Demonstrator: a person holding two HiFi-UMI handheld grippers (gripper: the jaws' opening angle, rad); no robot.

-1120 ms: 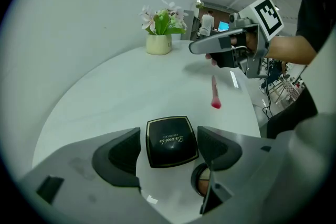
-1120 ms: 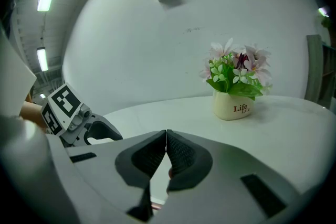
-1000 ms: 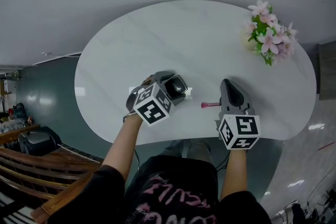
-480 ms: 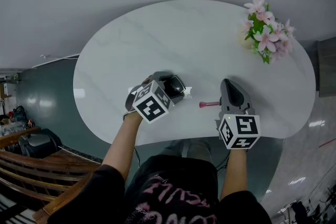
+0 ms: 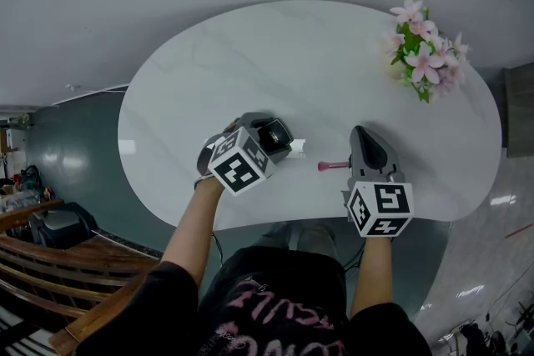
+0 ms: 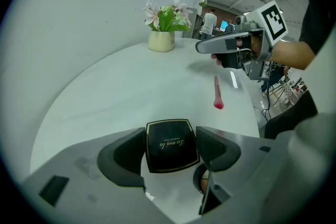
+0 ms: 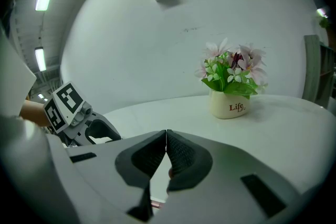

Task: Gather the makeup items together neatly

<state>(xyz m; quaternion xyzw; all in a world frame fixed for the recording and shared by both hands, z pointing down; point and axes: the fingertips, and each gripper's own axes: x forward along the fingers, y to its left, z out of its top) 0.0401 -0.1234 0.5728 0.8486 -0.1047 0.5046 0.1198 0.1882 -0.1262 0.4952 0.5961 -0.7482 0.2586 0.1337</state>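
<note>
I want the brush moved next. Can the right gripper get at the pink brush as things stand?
Probably yes: the pink brush lies uncovered on the table beside the right gripper, nothing between them. Its fingers are shut, so they must open first.

The left hand-held gripper (image 6: 170, 135) has its jaws closed against the sides of a black, gold-edged compact (image 6: 170, 148). Beyond it a pink brush (image 6: 217, 94) lies on the white desk (image 6: 121, 86), below the right hand-held gripper (image 6: 203, 47). A flower pot (image 6: 161, 40) stands farther back.
</note>
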